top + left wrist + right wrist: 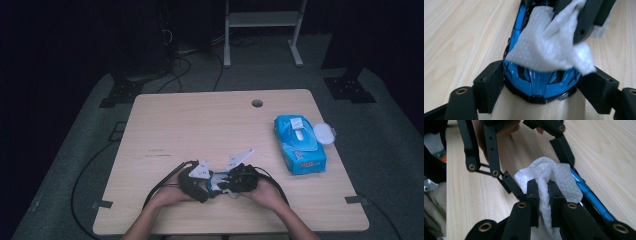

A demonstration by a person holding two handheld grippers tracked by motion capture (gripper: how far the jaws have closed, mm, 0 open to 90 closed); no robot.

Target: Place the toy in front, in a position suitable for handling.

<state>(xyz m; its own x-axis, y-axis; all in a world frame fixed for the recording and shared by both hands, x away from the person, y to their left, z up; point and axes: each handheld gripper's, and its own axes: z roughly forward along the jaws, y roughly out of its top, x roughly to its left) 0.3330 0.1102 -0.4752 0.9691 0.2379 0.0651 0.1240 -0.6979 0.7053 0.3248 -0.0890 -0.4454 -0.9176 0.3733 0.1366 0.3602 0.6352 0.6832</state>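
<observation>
Lying right, wipes pack, table

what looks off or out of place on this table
Nothing is spilled or broken. The wipes pack stands open, its round lid flipped out to the side. The left gripper clamps the blue toy car, and the right gripper presses a white wipe onto it.

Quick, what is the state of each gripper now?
Left gripper: closed on the blue toy car, one jaw at each side.
Right gripper: closed on the white wipe, which lies over the car.
</observation>
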